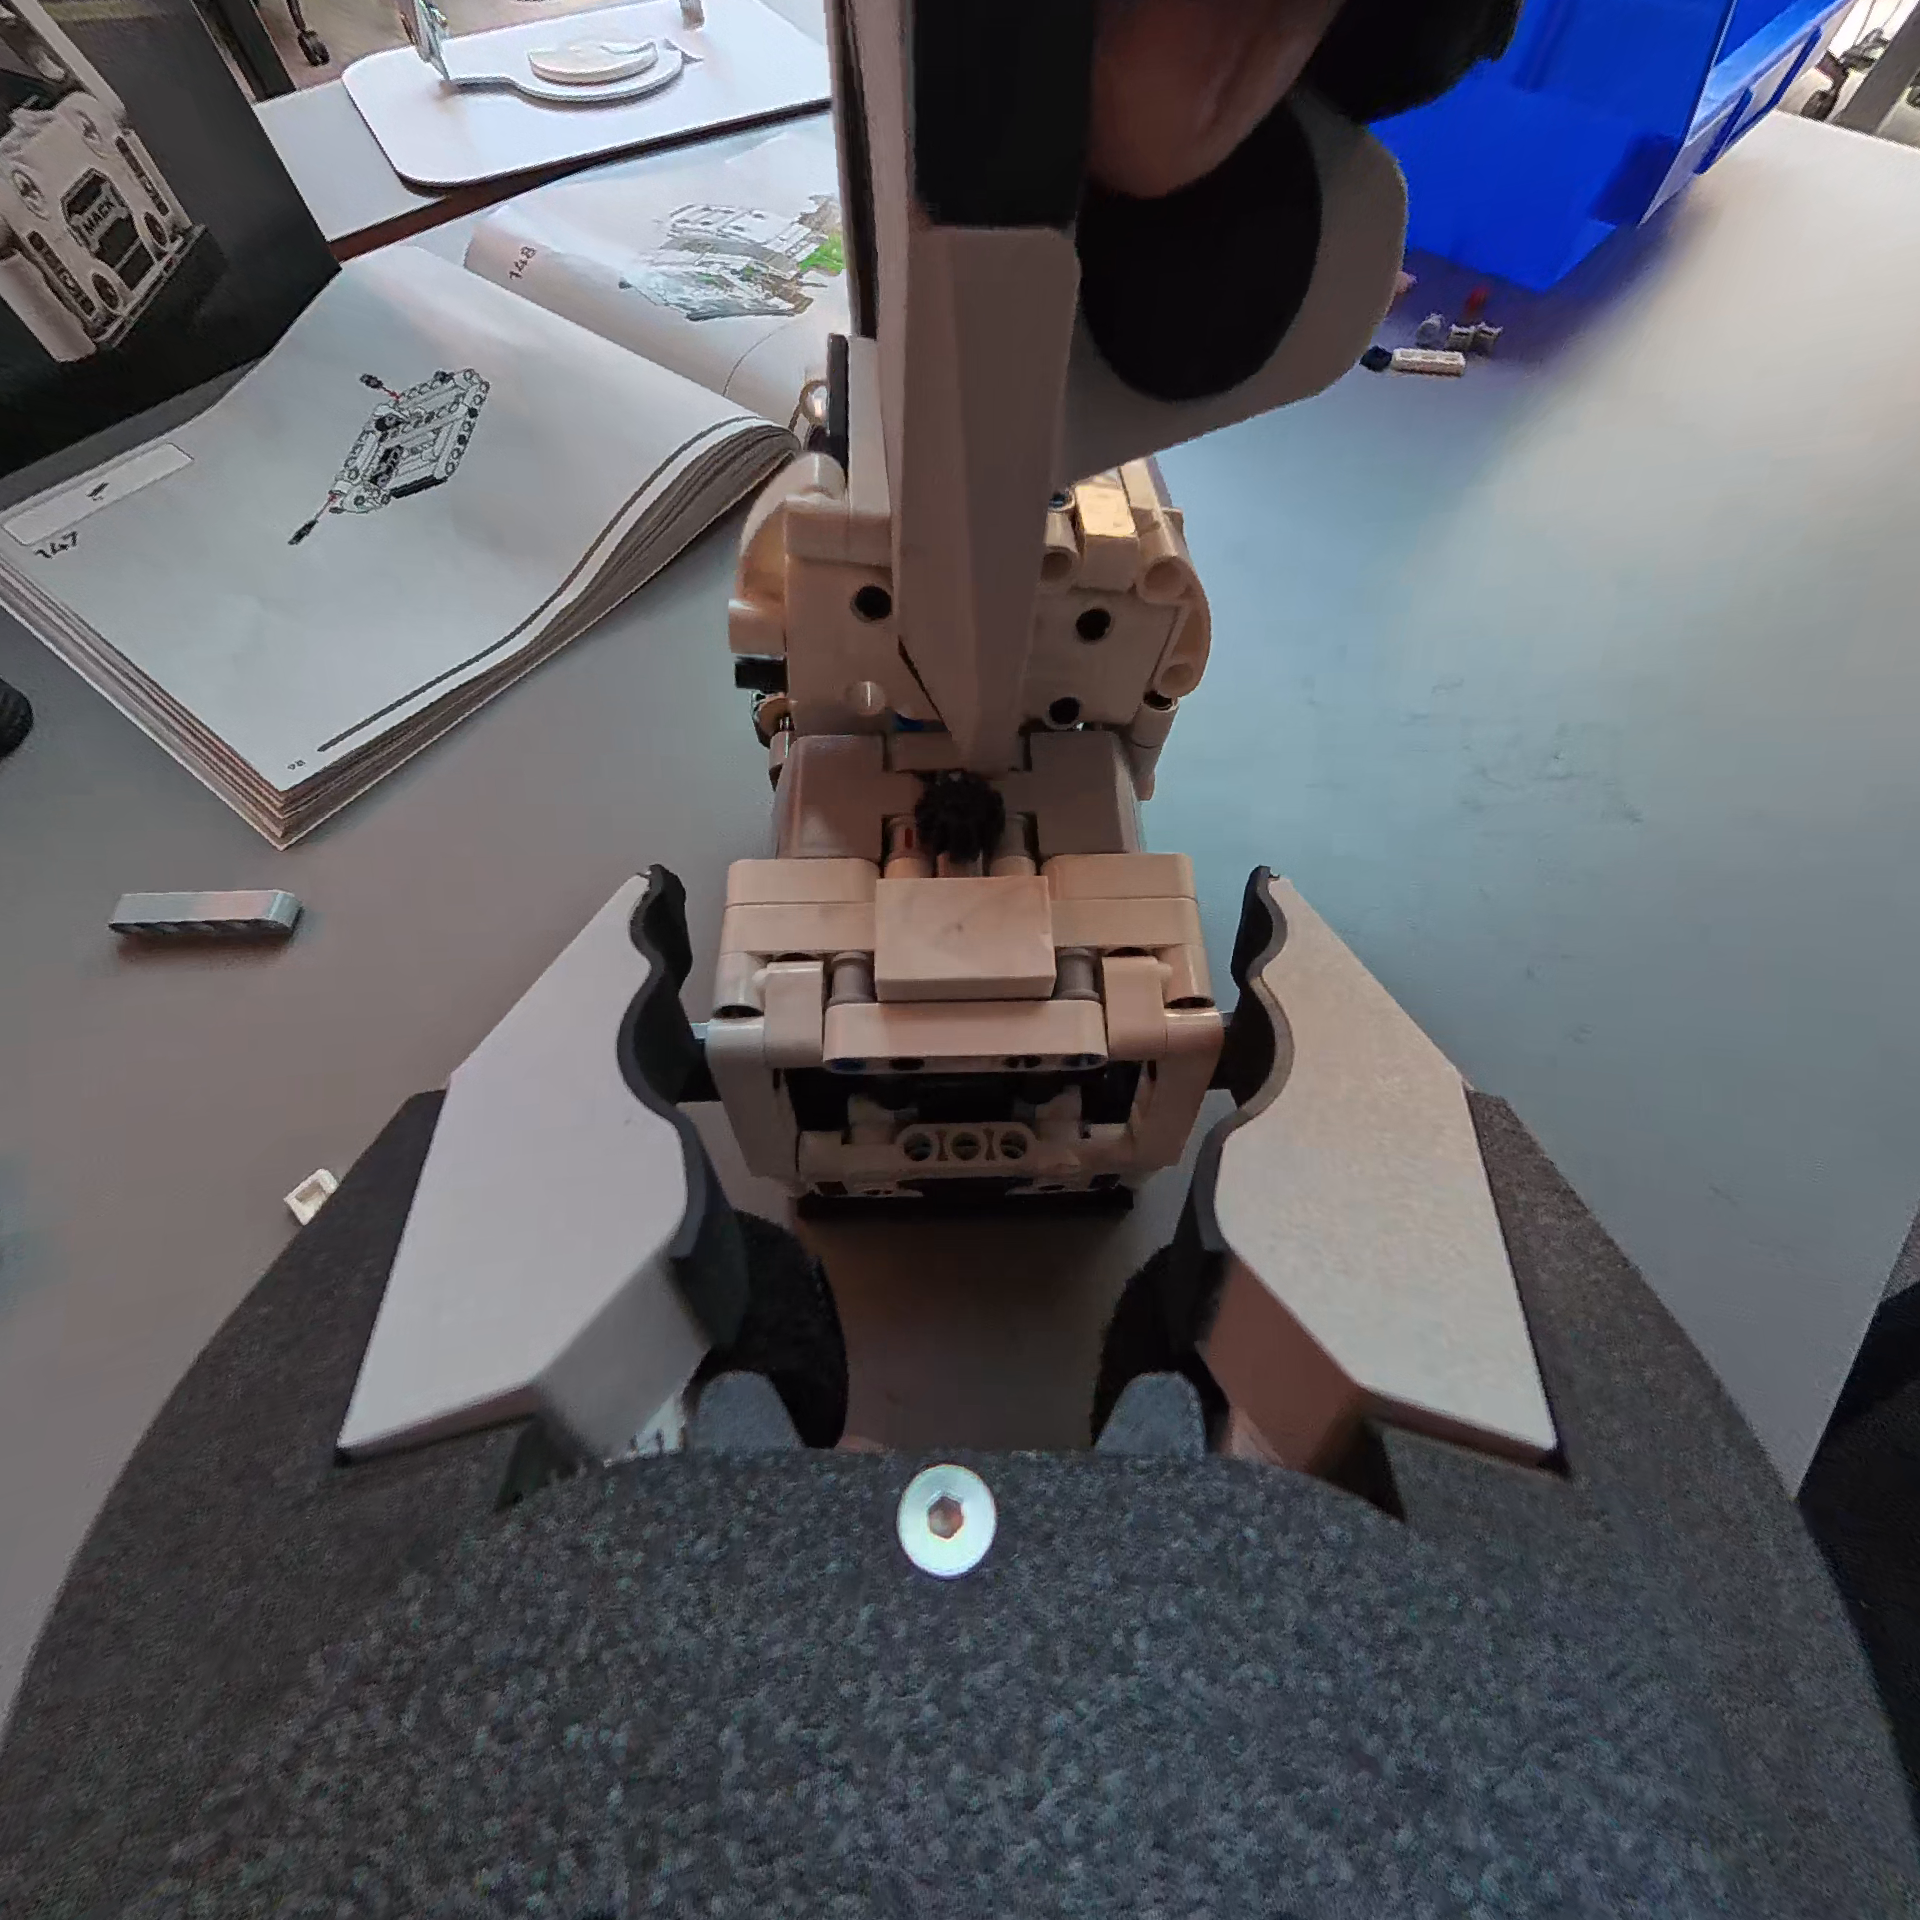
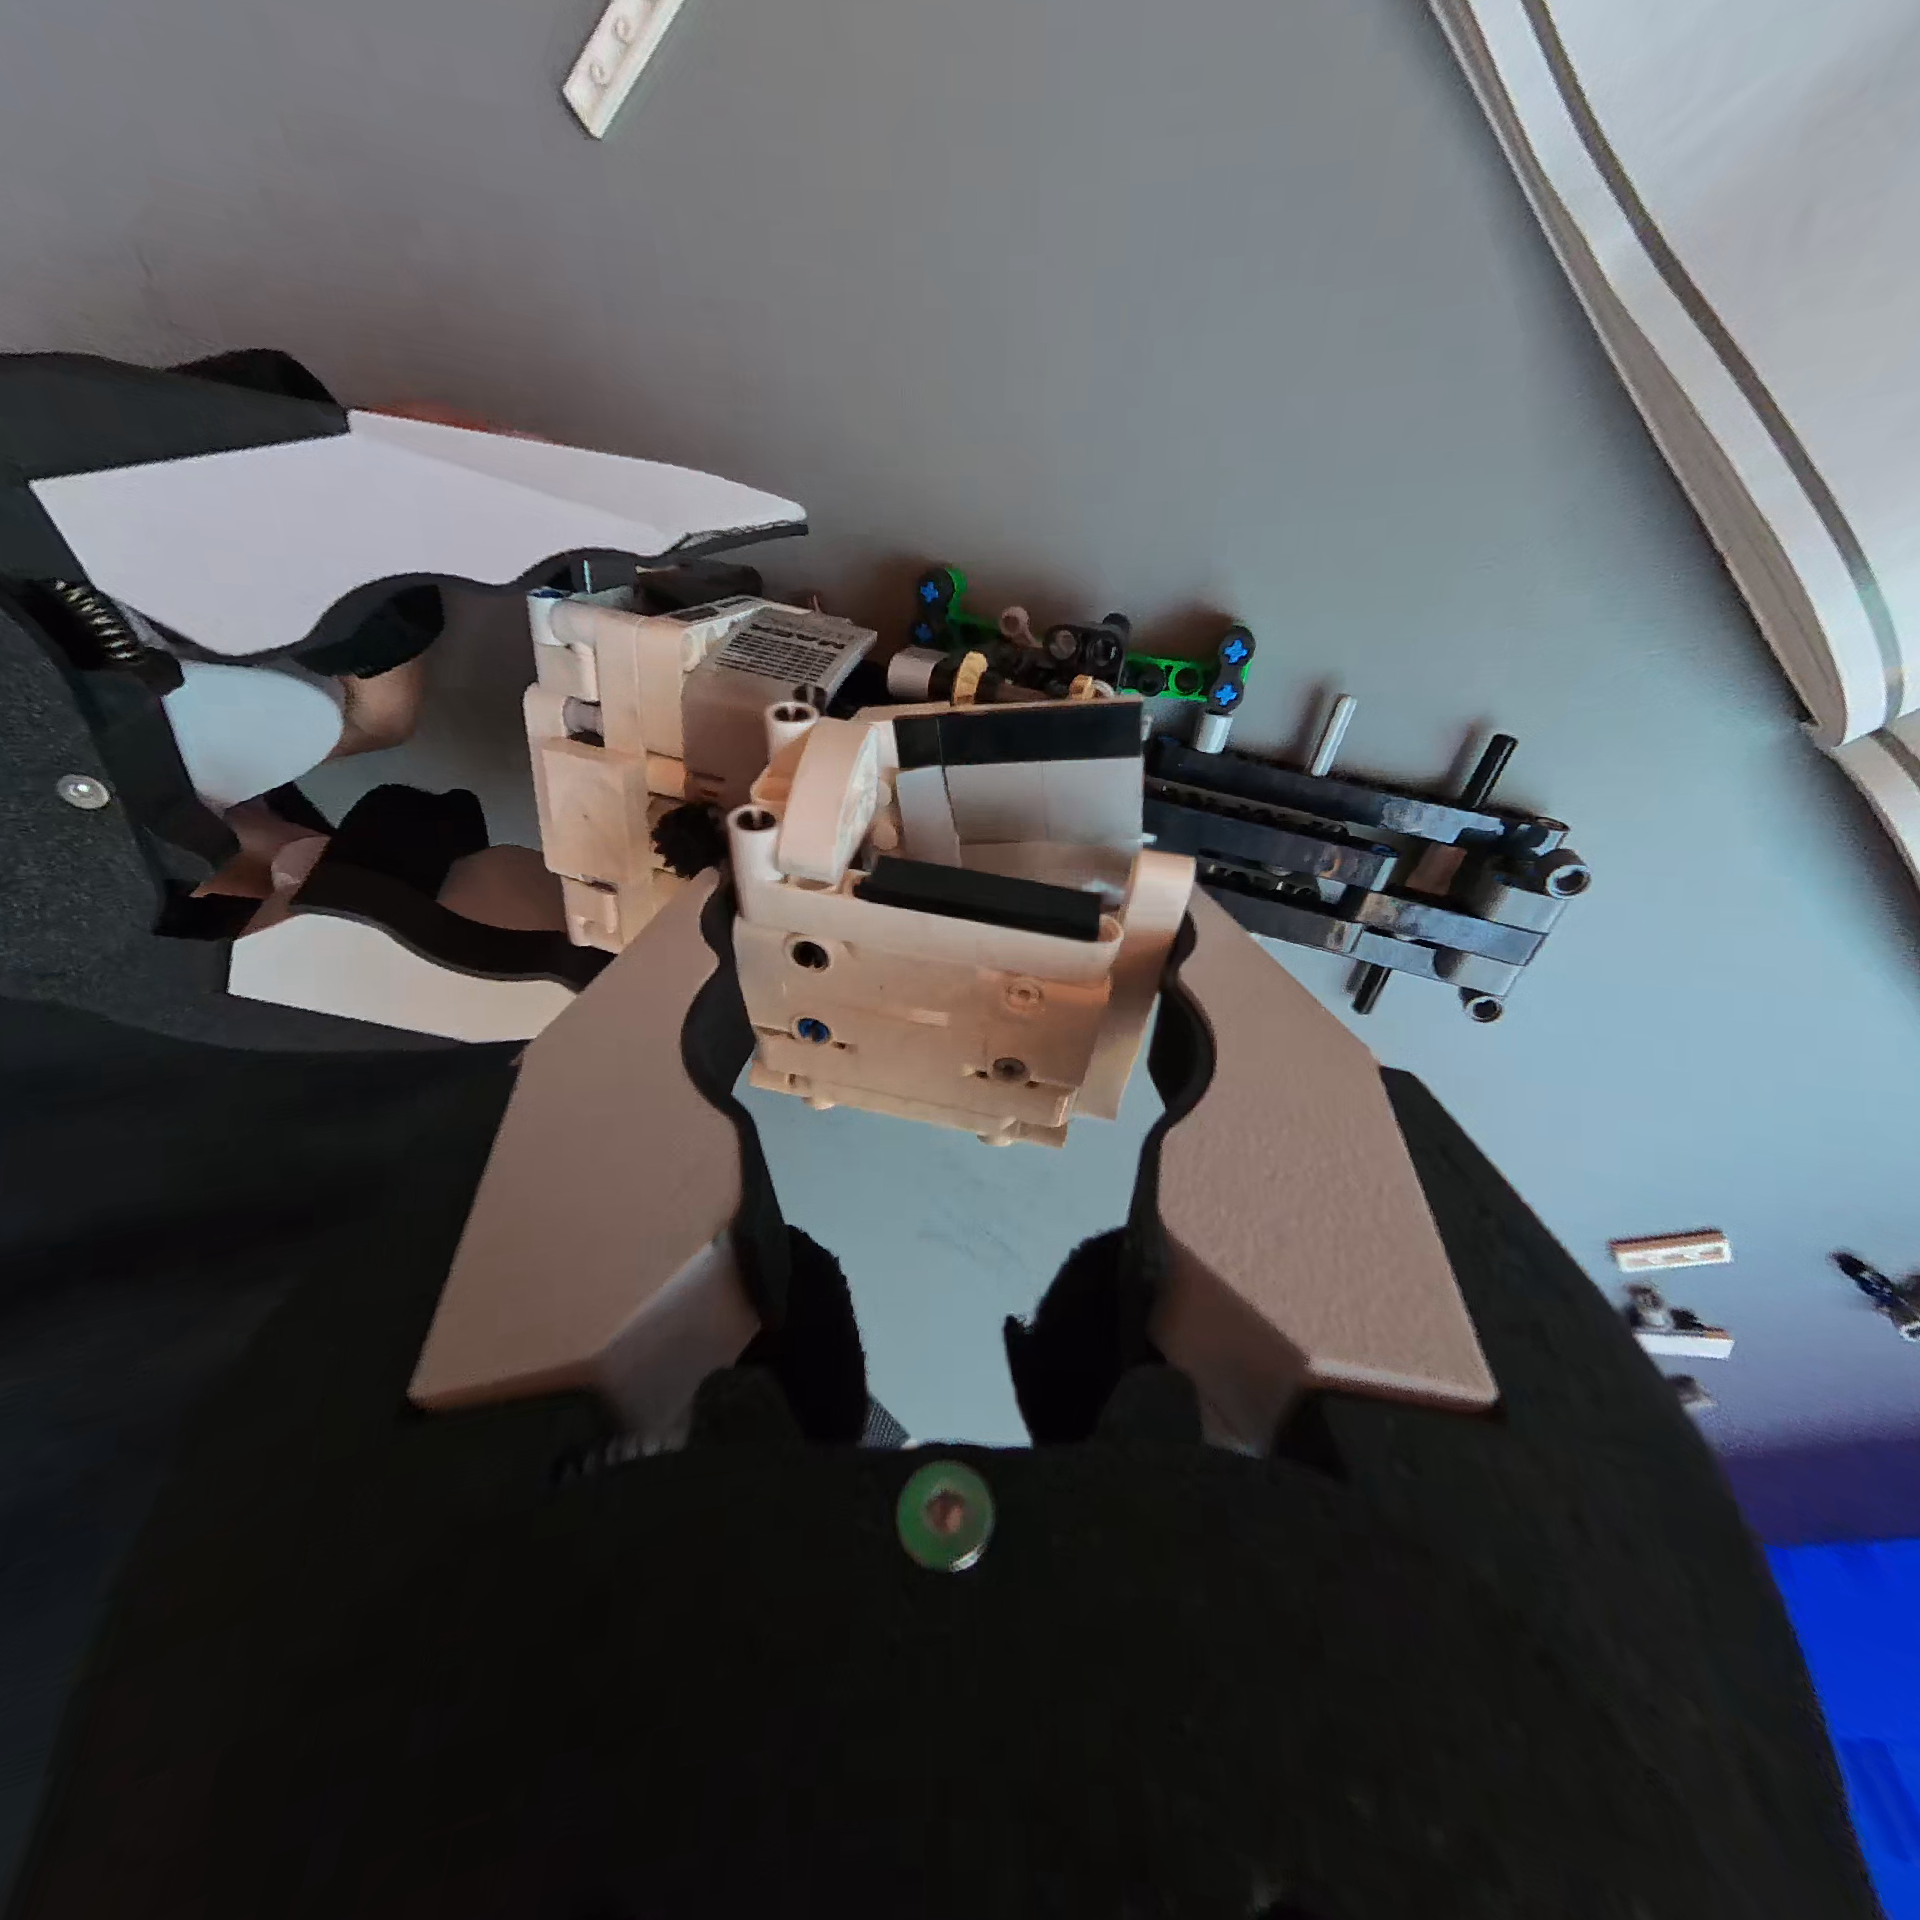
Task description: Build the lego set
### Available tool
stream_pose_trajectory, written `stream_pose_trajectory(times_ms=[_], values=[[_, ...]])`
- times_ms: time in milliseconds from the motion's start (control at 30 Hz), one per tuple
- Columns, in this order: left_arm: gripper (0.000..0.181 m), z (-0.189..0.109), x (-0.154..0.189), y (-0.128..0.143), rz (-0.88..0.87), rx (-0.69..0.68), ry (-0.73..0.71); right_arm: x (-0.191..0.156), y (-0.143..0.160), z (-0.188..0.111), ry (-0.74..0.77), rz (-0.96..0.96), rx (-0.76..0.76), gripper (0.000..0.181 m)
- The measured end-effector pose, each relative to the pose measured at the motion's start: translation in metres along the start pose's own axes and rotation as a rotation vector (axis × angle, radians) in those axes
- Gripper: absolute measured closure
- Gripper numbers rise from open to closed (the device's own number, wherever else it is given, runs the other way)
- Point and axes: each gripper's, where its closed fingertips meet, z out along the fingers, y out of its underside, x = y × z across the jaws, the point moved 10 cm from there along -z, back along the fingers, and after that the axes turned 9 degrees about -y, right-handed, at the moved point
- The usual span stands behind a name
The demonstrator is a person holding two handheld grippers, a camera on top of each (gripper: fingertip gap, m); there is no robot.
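Observation:
A white lego truck model (image 1: 961,925) stands on the grey table (image 1: 1507,831). A black gear (image 1: 958,816) sits in its top. My left gripper (image 1: 961,997) is shut on the model's near end, and its pads touch the black axle stubs on both sides. My right gripper (image 2: 940,966) is shut on the white cab block (image 2: 935,997) of the same model. One of the right gripper's fingers (image 1: 966,582) comes down from above and ends by the gear. The left gripper (image 2: 665,748) also shows in the right wrist view. A black and green chassis (image 2: 1351,862) extends behind the cab.
An open instruction booklet (image 1: 395,540) lies at the left, with a grey beam (image 1: 203,914) and a small white piece (image 1: 310,1192) near it. A blue bin (image 1: 1621,135) stands at the back right, with loose pieces (image 1: 1429,358) in front. A white plate (image 2: 618,73) lies apart. Some 5 cm of space lies between my two pairs of fingers.

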Motion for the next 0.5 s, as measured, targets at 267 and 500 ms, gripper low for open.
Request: stream_pose_trajectory(times_ms=[267,500], values=[[0.080,0.001,0.001,0.000,-0.004,0.003,-0.010,-0.017,0.014,-0.007,0.251,-0.119,0.093,0.103],[0.080,0.001,0.001,-0.001,-0.007,0.003,-0.011,-0.013,0.035,0.000,0.203,-0.067,0.258,0.106]])
